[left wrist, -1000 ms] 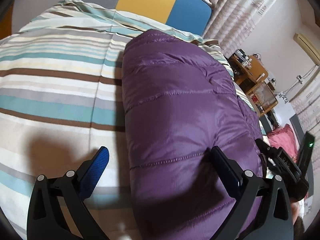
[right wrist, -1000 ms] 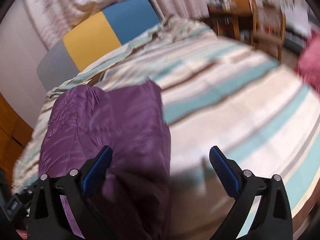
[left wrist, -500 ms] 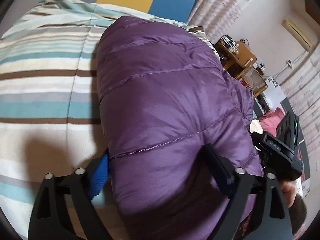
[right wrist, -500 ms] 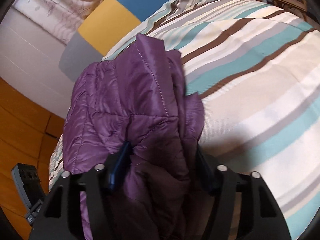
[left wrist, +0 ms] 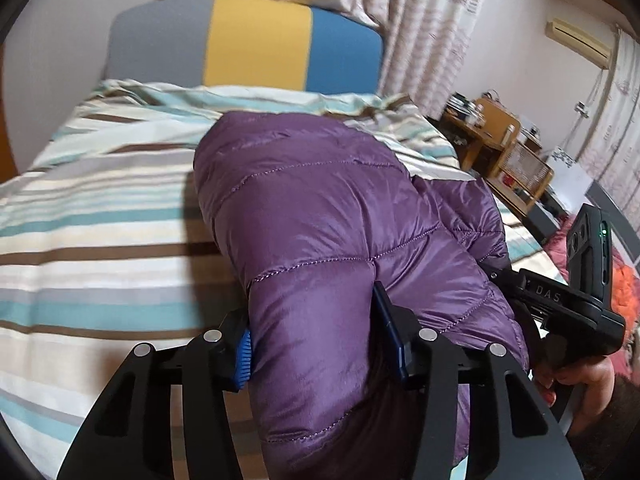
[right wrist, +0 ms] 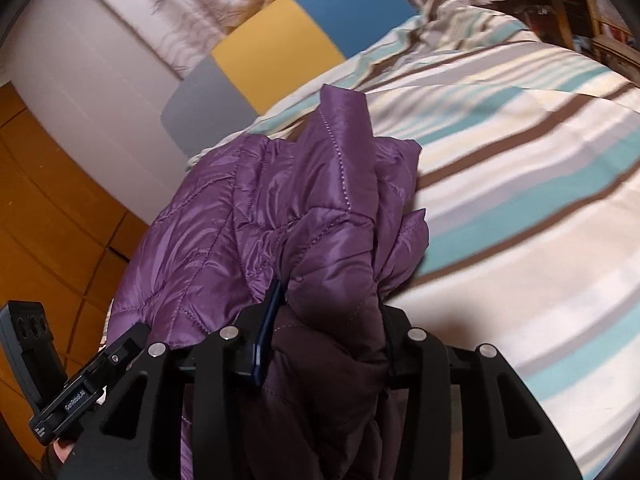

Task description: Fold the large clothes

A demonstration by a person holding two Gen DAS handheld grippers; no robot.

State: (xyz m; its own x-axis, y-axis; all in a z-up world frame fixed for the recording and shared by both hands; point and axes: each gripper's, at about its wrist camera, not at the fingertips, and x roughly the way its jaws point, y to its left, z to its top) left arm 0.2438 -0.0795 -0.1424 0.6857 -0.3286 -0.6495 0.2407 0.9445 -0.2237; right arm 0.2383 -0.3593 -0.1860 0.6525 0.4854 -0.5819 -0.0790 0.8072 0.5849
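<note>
Purple jacket (left wrist: 320,216) clenched in my left tongs (left wrist: 316,344) and right tongs (right wrist: 324,332); left view alone reads "DAS" at three o'clock

black gripper (left wrist: 320,344), blue pads (left wrist: 243,362), silver screws

Camera placement: two wrist fisheyes, close range.
Each looks along its jaws toward the far headboard (left wrist: 256,40); both share the purple jacket (right wrist: 256,216) and striped bed (left wrist: 100,208).

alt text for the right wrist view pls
The right gripper has its jaws shut on a bunched fold of a purple quilted puffer jacket lying on a striped duvet. Behind stands a grey, yellow and blue headboard.
</note>
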